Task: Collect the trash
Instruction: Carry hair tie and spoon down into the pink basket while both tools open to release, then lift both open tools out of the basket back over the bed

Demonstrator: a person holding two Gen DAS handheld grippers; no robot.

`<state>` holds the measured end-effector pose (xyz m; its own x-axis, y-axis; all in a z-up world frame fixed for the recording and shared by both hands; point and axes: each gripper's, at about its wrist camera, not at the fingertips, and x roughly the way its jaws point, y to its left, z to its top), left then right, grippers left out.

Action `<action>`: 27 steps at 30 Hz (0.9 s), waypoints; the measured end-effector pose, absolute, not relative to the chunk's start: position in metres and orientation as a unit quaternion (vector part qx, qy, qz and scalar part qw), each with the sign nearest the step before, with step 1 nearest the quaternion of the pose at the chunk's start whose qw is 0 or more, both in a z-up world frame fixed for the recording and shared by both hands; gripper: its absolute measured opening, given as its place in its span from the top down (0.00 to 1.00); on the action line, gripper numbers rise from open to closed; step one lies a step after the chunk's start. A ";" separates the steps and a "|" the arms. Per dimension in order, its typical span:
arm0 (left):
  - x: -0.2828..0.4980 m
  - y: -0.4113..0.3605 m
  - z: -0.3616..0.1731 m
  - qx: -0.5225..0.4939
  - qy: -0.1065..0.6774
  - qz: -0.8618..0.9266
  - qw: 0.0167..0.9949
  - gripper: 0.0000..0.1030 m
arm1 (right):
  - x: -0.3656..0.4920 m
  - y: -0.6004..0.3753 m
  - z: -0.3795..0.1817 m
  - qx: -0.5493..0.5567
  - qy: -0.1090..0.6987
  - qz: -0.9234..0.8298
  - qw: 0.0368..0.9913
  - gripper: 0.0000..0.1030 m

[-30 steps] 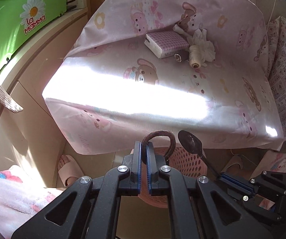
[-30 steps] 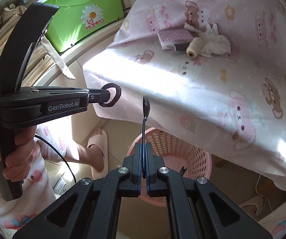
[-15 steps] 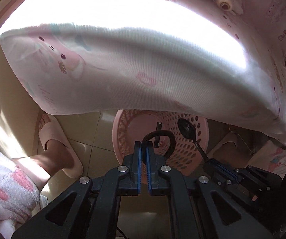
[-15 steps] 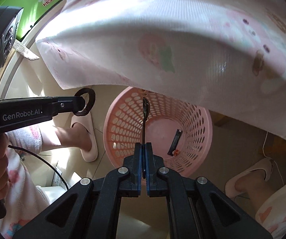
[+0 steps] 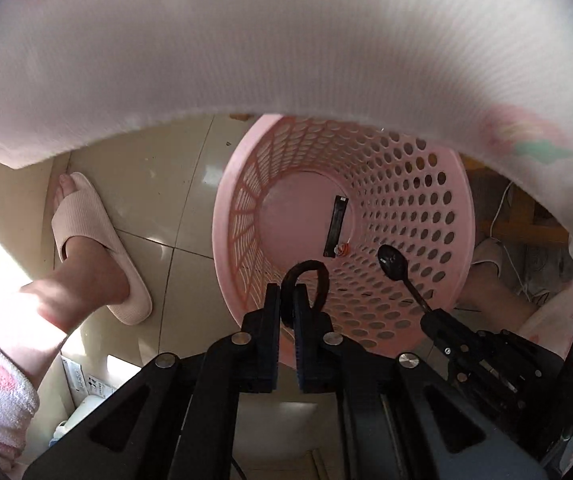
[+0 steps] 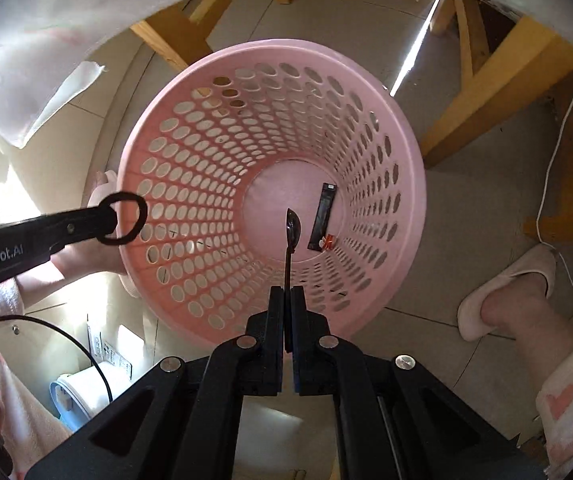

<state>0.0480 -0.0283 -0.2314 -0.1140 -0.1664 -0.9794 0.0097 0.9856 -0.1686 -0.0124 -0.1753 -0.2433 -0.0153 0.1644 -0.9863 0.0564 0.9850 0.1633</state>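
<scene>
A pink perforated basket [image 5: 460,216] [image 6: 406,148] stands on the tiled floor below both grippers. On its bottom lies a black wrapper [image 5: 336,226] [image 6: 322,216]. My left gripper [image 5: 286,300] [image 6: 112,222] is shut on a dark hair tie [image 5: 314,280] [image 6: 126,218], which hangs over the basket's near-left rim. My right gripper [image 6: 287,300] [image 5: 430,314] is shut on the handle of a small black spoon [image 6: 291,236] [image 5: 394,264], its bowl pointing down into the basket.
A pink tablecloth [image 5: 286,48] hangs over the top of both views. A person's slippered feet stand to the left of the basket [image 5: 98,240] and to its right [image 6: 506,292]. Wooden table legs [image 6: 498,76] and a white cord [image 6: 554,168] lie behind the basket.
Both grippers have dropped from table height to just above the basket and tipped downward. The tabletop items have left view; the basket's inside now fills both views.
</scene>
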 end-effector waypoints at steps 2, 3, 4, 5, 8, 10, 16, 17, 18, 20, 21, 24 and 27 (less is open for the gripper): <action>0.046 -0.027 -0.240 -0.052 0.753 -0.059 0.653 0.96 | -0.014 -0.180 -0.245 0.092 0.705 0.030 0.703 0.96; 0.045 -0.027 -0.244 -0.053 0.757 -0.058 0.648 0.95 | -0.015 -0.180 -0.247 0.097 0.707 0.030 0.700 0.96; 0.046 -0.027 -0.245 -0.056 0.760 -0.058 0.645 0.95 | -0.015 -0.181 -0.251 0.098 0.713 0.031 0.693 0.96; 0.046 -0.027 -0.246 -0.057 0.760 -0.058 0.644 0.95 | -0.016 -0.180 -0.254 0.097 0.718 0.031 0.688 0.96; 0.047 -0.026 -0.248 -0.059 0.762 -0.056 0.643 0.94 | -0.014 -0.182 -0.257 0.101 0.718 0.024 0.688 0.96; 0.046 -0.026 -0.248 -0.063 0.765 -0.056 0.639 0.91 | -0.014 -0.183 -0.259 0.101 0.720 0.019 0.687 0.96; 0.044 -0.029 -0.241 -0.039 0.760 -0.051 0.647 0.66 | -0.017 -0.188 -0.265 0.116 0.729 0.006 0.674 0.78; 0.044 -0.029 -0.238 -0.033 0.756 -0.050 0.652 0.64 | -0.018 -0.187 -0.264 0.112 0.727 0.004 0.677 0.76; 0.045 -0.030 -0.235 -0.028 0.751 -0.047 0.658 0.63 | -0.018 -0.187 -0.263 0.108 0.725 0.003 0.680 0.76; 0.045 -0.030 -0.227 -0.019 0.742 -0.044 0.669 0.62 | -0.018 -0.187 -0.258 0.101 0.720 0.003 0.687 0.73; 0.045 -0.030 -0.222 -0.013 0.736 -0.043 0.675 0.62 | -0.018 -0.186 -0.255 0.098 0.716 0.003 0.692 0.72; 0.046 -0.031 -0.208 0.005 0.719 -0.041 0.694 0.59 | -0.017 -0.180 -0.243 0.079 0.695 0.006 0.714 0.71; 0.048 -0.028 -0.193 0.019 0.698 -0.039 0.715 0.58 | -0.017 -0.172 -0.224 0.039 0.669 0.007 0.742 0.71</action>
